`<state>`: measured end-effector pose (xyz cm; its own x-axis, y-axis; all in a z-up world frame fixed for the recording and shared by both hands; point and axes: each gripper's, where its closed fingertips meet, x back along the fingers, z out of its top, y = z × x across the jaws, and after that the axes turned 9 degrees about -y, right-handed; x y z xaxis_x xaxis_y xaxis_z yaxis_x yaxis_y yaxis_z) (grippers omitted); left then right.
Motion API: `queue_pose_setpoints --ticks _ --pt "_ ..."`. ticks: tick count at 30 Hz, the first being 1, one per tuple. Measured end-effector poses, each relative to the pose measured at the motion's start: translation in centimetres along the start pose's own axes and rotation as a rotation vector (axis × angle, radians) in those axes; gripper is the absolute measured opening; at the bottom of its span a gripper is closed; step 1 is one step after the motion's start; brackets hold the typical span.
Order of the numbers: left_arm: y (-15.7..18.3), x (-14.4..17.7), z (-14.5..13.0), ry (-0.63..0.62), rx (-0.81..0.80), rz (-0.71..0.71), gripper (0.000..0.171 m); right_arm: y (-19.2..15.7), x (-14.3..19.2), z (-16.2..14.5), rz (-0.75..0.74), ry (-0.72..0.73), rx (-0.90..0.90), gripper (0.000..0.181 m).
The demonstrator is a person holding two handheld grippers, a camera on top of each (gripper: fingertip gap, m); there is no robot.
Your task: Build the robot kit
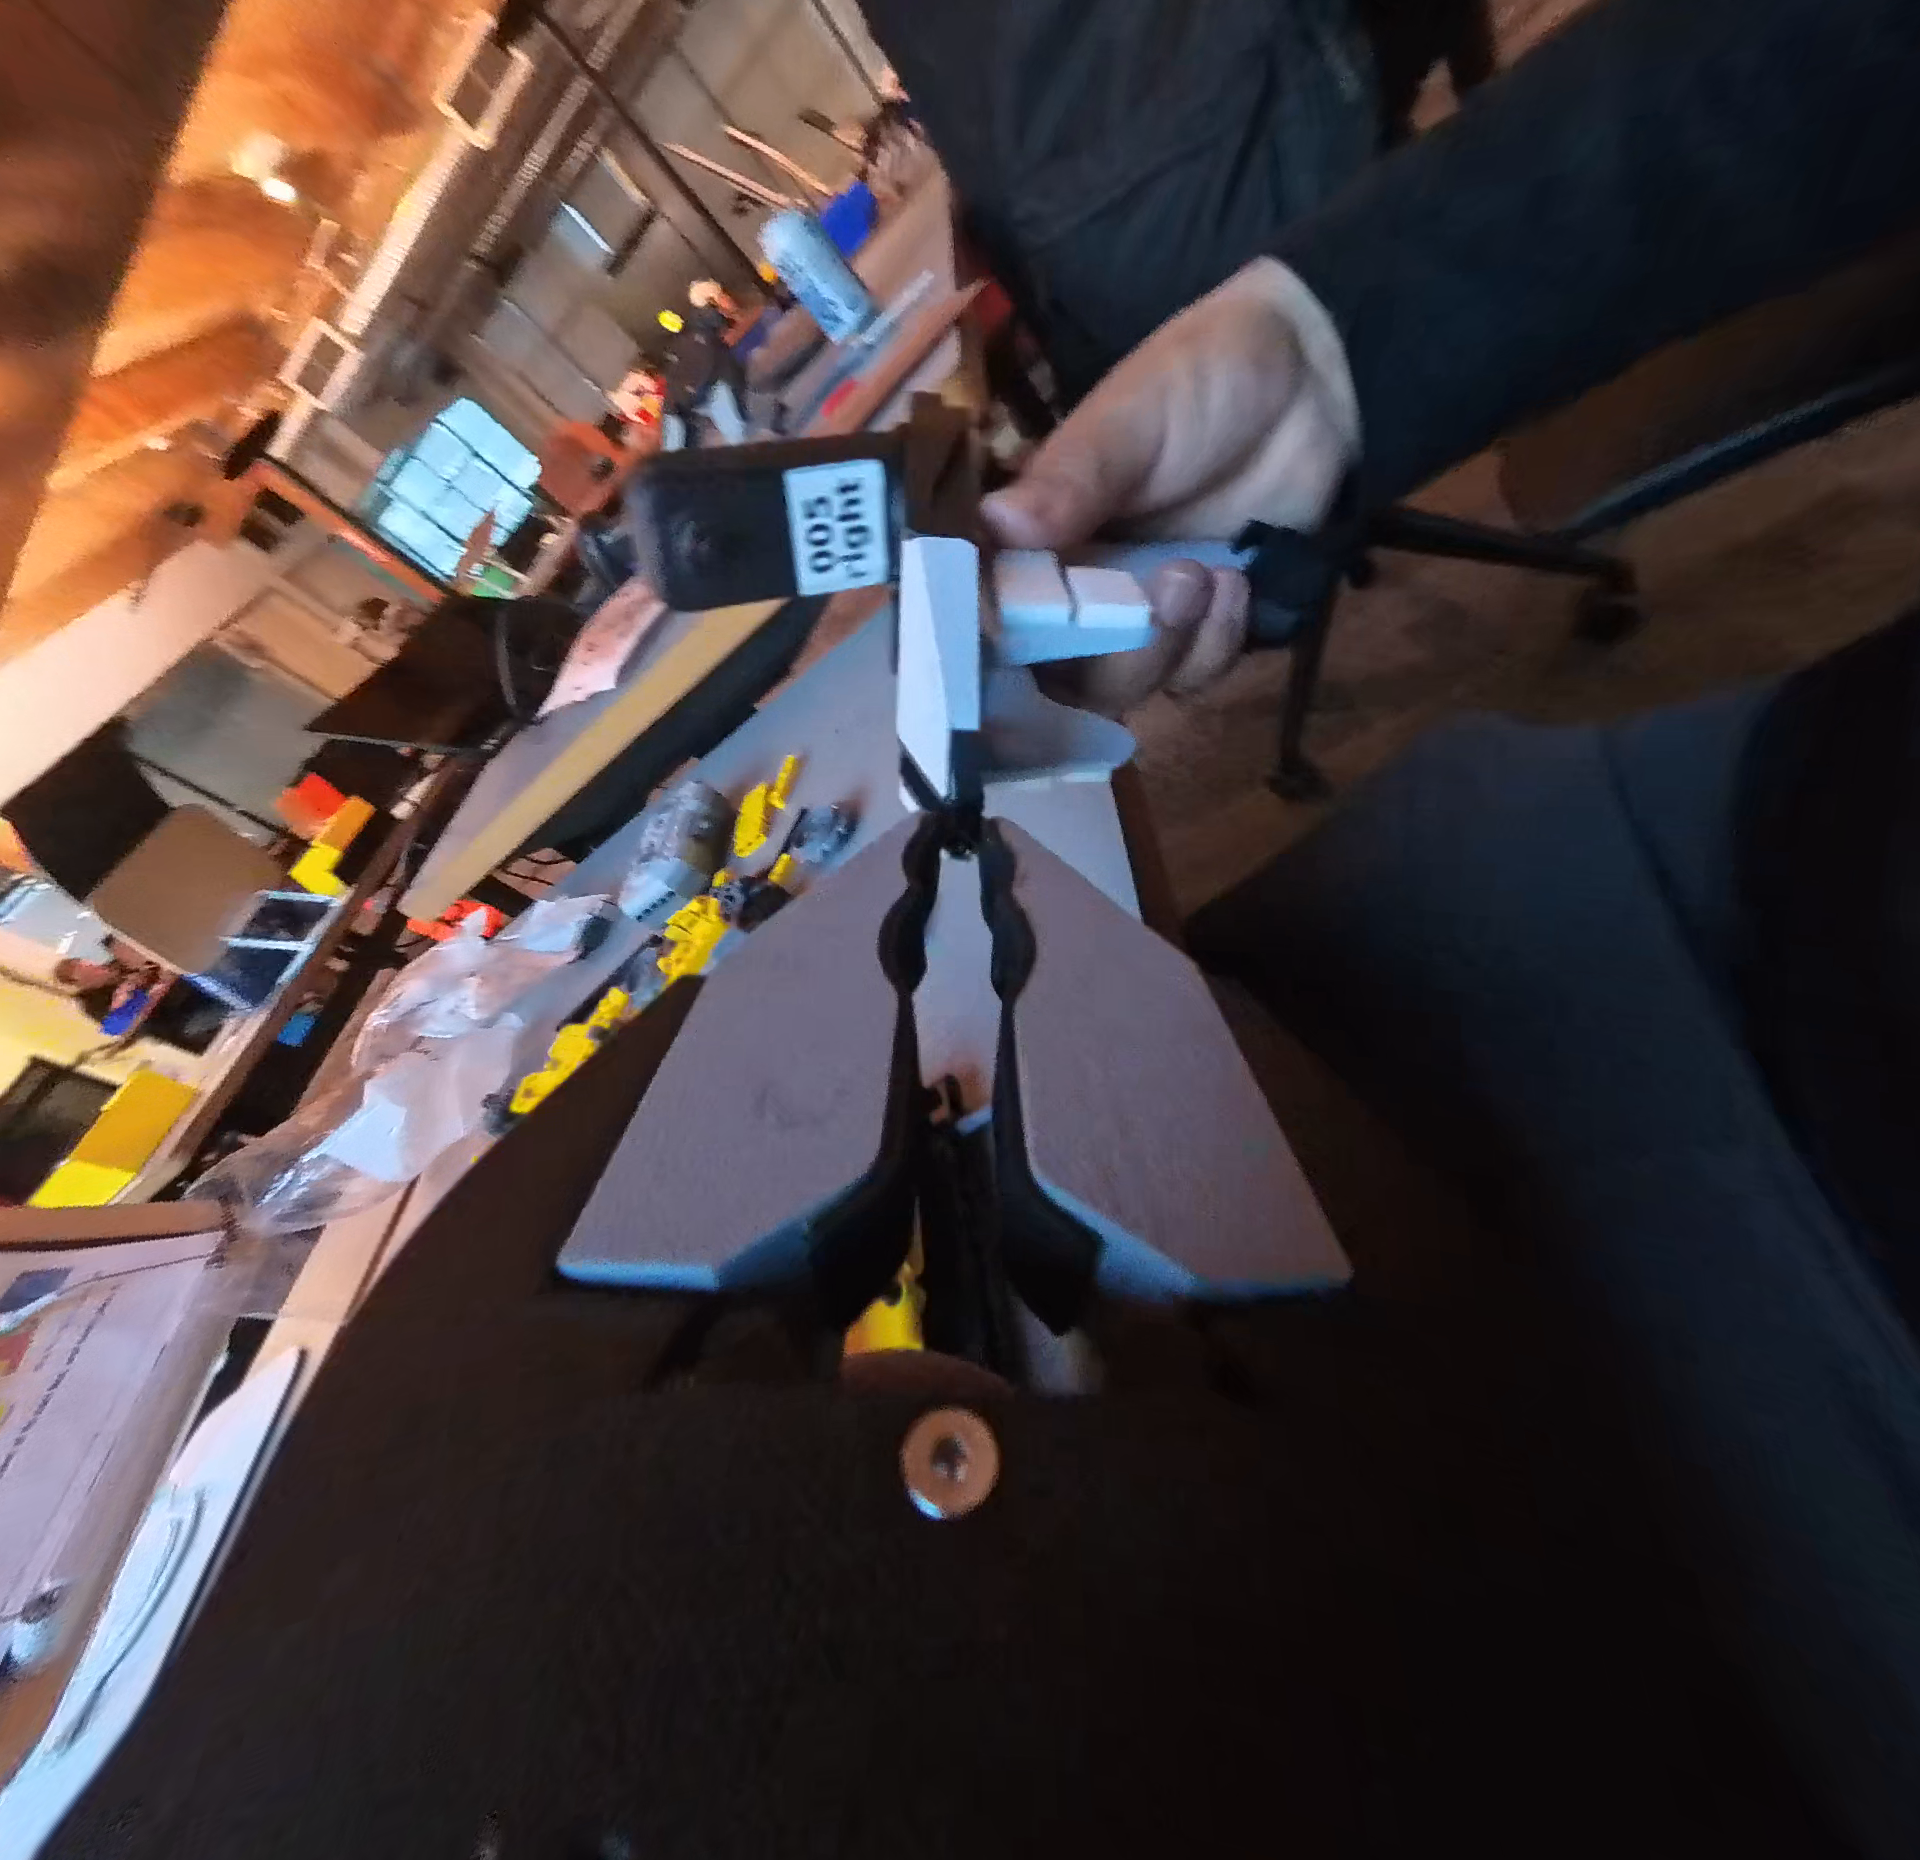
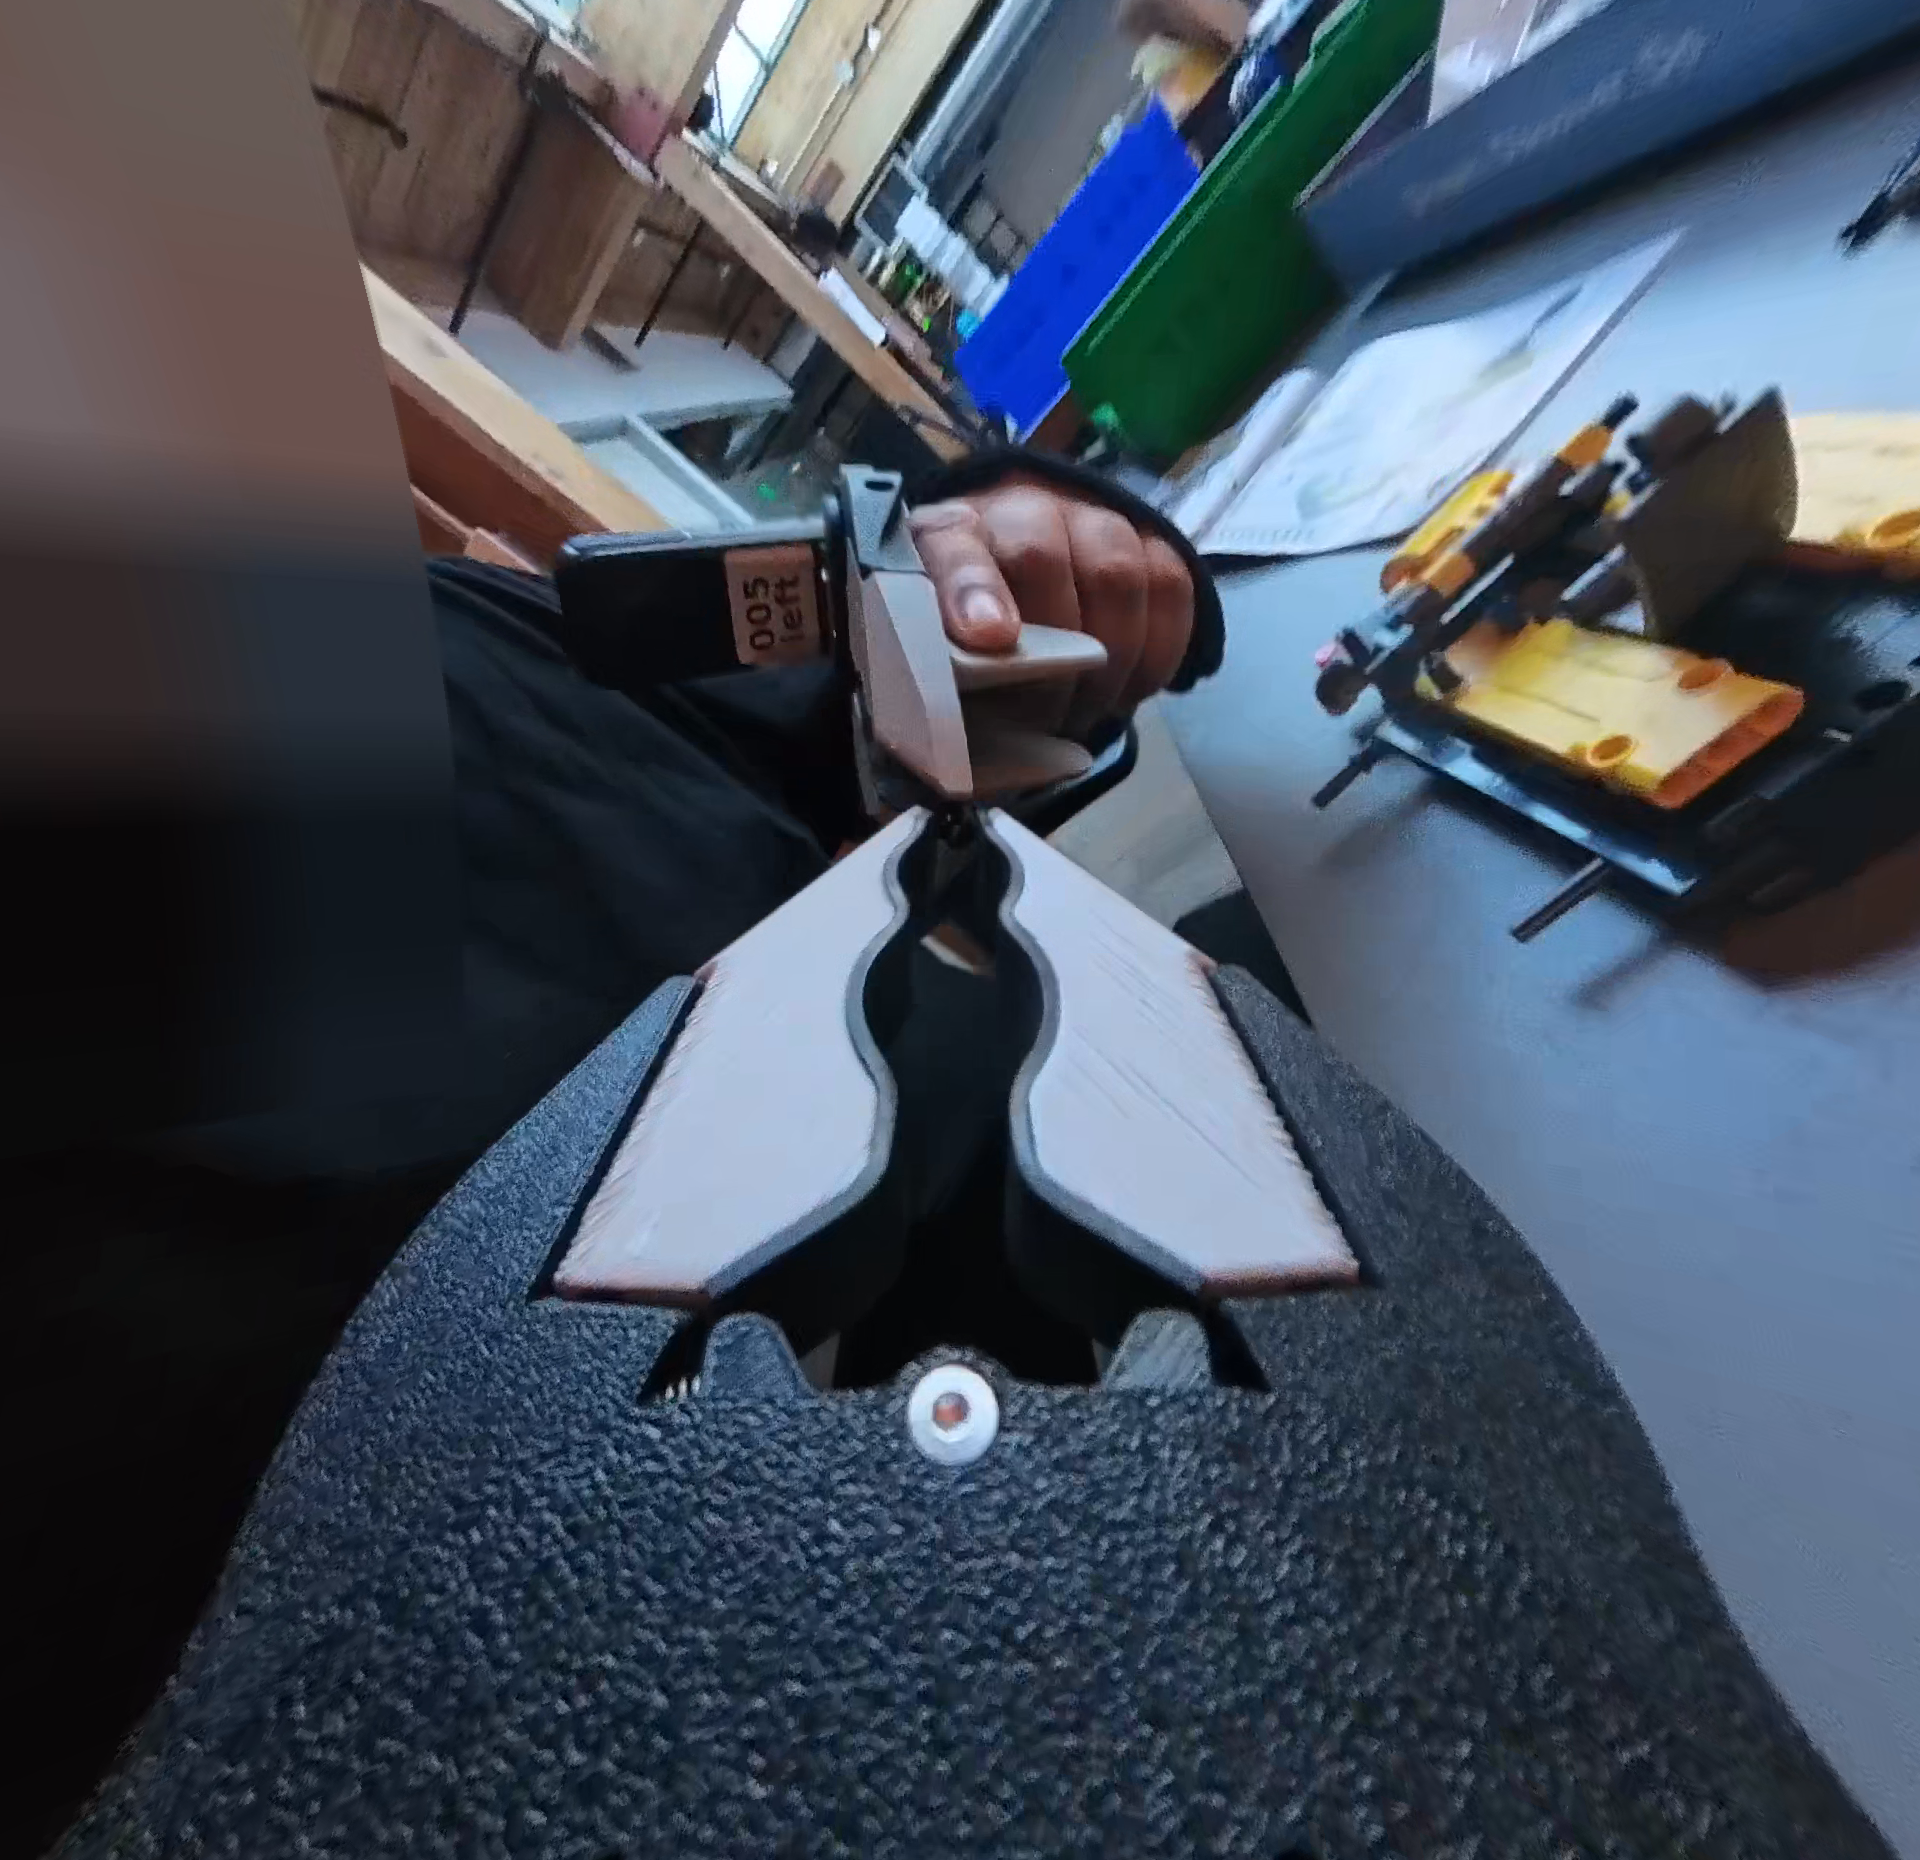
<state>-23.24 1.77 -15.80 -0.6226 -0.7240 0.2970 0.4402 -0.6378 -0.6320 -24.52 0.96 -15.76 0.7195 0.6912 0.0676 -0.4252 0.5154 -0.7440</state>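
A white sticker [image 1: 840,527] with short black print sits on a black camera [image 1: 707,553] in the left wrist view. A second sticker [image 2: 774,621] of the same kind shows in the right wrist view. Pale lettering on a dark blue box [image 2: 1558,137] is too blurred to read.

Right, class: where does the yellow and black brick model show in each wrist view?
Left wrist view: not in it; only loose yellow pieces lie on the table.
Right wrist view: the yellow and black brick model sits right of centre, in the upper half, on the table.
Shared landmark: the small dark piece where the left gripper and right gripper meet tip to tip, mid-picture in both.
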Motion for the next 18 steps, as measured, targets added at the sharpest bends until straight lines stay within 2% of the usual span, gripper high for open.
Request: queue_pose_setpoints --ticks 2,8,18 --pt "-0.7 0.1 0.4 0.034 0.03 0.062 0.004 -0.5 0.1 0.3 -0.011 0.035 0.021 0.009" --pt "-1.1 0.4 1.3 0.093 0.079 0.105 0.003 -1.2 0.1 0.6 -0.036 0.084 0.052 0.008" --pt "-1.0 0.6 1.3 0.079 0.04 0.142 0.004 -1.4 -0.2 0.8 0.0 0.151 0.011 0.007"
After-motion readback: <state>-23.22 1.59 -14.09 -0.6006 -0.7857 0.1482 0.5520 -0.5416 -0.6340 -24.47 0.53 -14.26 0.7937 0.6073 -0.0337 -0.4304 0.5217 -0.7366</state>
